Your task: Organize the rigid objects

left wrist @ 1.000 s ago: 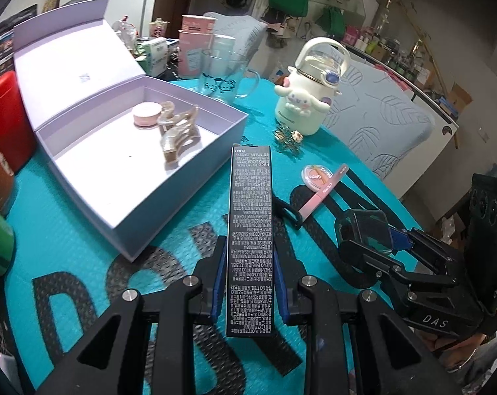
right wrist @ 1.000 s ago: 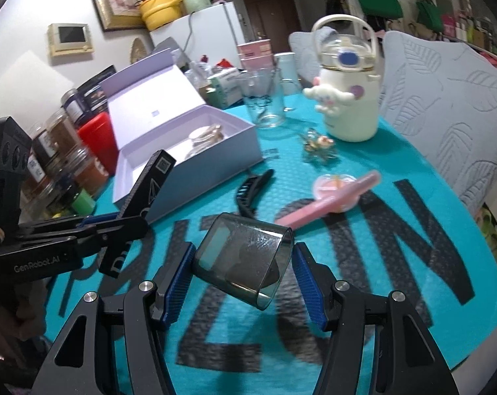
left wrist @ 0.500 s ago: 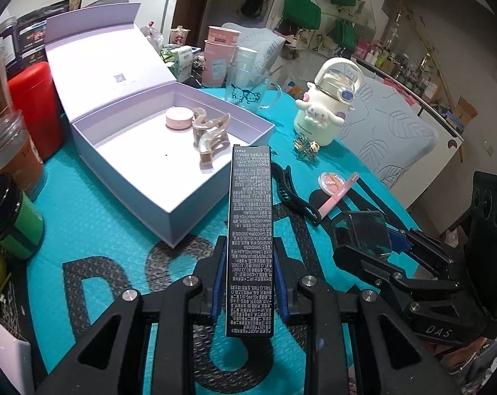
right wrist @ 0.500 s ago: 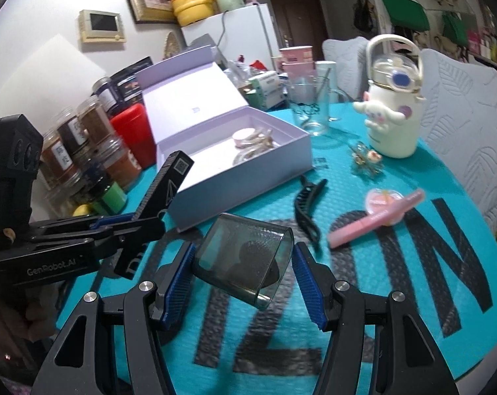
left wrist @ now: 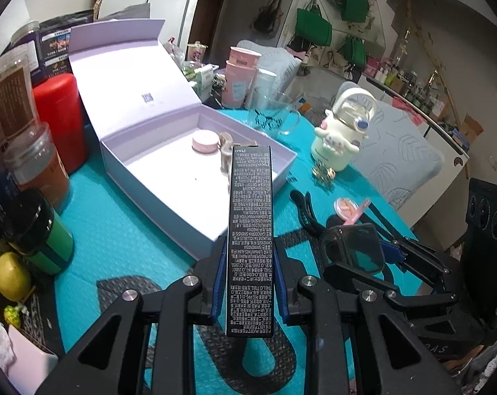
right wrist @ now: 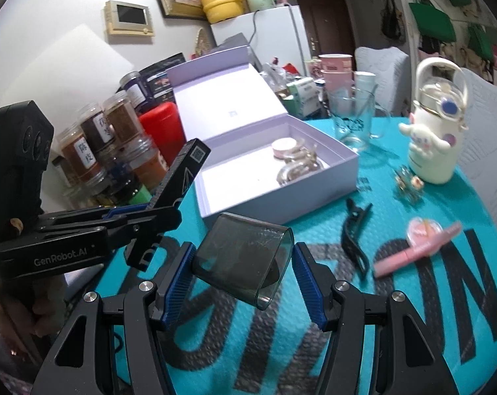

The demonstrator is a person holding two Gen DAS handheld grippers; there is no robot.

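Above the teal surface (left wrist: 123,230): left tool (left wrist: 248,283) clamped on black carton (left wrist: 251,230), right tool (right wrist: 243,275) gripping smoky case (right wrist: 245,260). Best lowered flat into open lilac box (left wrist: 169,177), clear of pink tin (left wrist: 205,142).

Even indoor light was moderately bright; fisheye bending darkened the corners, and glare whitened the open box's floor (left wrist: 169,171).

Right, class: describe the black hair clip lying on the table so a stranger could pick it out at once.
Start at the open lilac box on the teal mat. Just right of its front corner lies the black hair clip, between the box and a pink stick. It is the only loose black item there, slim and curved like a beak.
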